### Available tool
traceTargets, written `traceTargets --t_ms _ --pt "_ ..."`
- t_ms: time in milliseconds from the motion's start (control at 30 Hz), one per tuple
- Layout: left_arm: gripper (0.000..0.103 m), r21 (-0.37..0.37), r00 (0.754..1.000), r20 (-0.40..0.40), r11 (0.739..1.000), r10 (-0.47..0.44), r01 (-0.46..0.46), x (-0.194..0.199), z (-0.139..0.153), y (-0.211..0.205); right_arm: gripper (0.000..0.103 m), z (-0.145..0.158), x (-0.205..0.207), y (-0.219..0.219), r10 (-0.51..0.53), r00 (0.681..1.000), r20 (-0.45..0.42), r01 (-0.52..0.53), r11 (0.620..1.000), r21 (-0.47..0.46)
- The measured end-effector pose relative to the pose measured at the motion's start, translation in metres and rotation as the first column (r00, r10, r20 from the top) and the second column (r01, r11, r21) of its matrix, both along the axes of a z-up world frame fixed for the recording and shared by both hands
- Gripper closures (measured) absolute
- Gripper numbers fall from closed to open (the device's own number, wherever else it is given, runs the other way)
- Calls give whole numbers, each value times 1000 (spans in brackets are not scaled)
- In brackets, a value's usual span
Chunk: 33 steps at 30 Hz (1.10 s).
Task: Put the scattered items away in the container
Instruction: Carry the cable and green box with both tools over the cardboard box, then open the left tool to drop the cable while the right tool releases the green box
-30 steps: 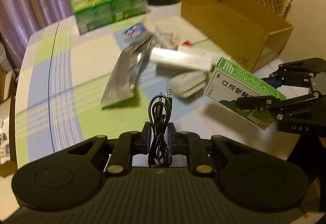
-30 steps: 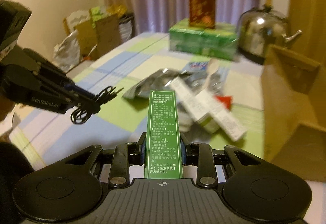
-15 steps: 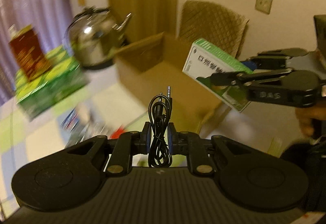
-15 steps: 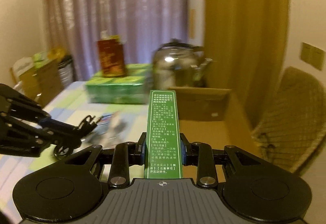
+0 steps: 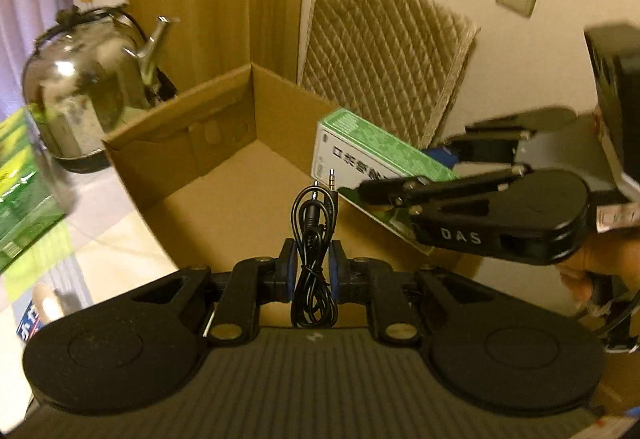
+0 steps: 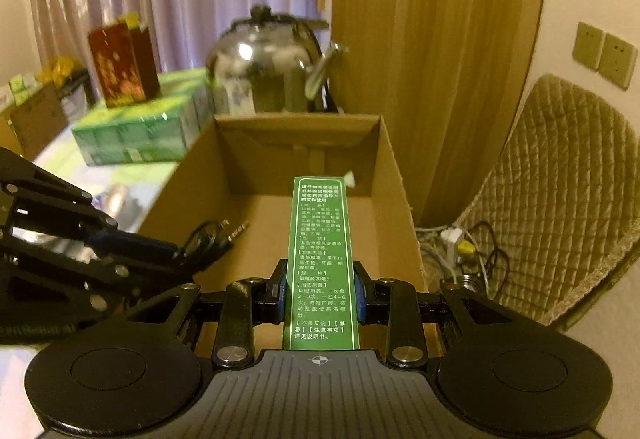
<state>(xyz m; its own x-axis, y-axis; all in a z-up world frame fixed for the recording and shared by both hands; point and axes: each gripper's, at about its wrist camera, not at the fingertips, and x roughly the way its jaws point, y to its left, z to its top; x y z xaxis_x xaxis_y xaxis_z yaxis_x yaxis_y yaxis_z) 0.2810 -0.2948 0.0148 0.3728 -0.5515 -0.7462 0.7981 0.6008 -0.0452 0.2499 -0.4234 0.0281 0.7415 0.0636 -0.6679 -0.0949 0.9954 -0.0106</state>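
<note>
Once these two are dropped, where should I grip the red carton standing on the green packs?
Grip the red carton across its narrow sides at mid-height, coming in level from the table side. It stands upright on the green packs, so its tall flat faces are exposed, with the steel kettle crowding its right.

Checked tablecloth (image 5: 100,251) carries cardboard box (image 5: 180,143), kettle (image 5: 80,87), green packs (image 6: 136,135).

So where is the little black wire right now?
The coiled black audio cable is pinched in the left gripper, held over the open cardboard box, just left of the green medicine box in the right gripper.
</note>
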Motion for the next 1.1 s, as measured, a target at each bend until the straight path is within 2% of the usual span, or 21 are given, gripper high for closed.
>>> traceTargets --t_ms 233,433,667,967,1100 --pt "91 80 1000 -20 997 -3 4 11 -37 -10 75 -26 26 2 27 998 -64 -28 999 -21" --pt "91 85 1000 -25 996 -8 10 11 -47 -12 75 -38 32 8 33 995 -96 -37 999 -34" --pt "90 70 1000 -27 997 -7 8 11 -47 -12 75 -42 32 11 33 994 -105 -37 999 -39" --pt "90 39 1000 17 999 19 -19 4 -32 2 75 -43 31 12 33 993 -111 -37 999 -35" --pt "83 -11 999 21 999 48 -47 0 -21 17 75 -43 31 15 44 992 -117 -49 998 -34"
